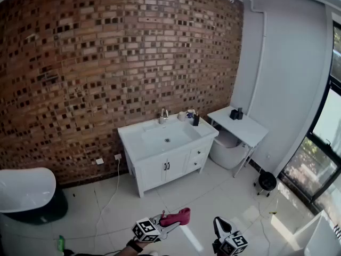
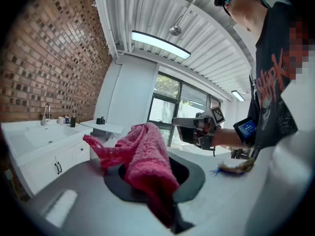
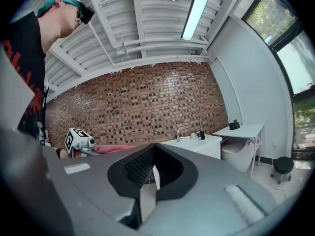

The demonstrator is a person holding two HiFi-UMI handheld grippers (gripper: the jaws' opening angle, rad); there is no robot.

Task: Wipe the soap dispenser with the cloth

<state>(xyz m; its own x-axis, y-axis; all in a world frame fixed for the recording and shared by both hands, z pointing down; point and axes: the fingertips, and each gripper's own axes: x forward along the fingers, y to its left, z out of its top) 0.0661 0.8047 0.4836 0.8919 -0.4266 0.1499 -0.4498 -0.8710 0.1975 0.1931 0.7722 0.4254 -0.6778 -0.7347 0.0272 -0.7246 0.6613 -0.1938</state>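
Cloth, pink and fluffy, is pinched tight in our left tool. Our right tool is pressed together with nothing in it. Far across the floor, the dark soap dispenser stands on the white sink table, near the tap, against the brick wall.

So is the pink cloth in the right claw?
No, the pink cloth hangs from the left claw, while the right claw is shut on nothing.
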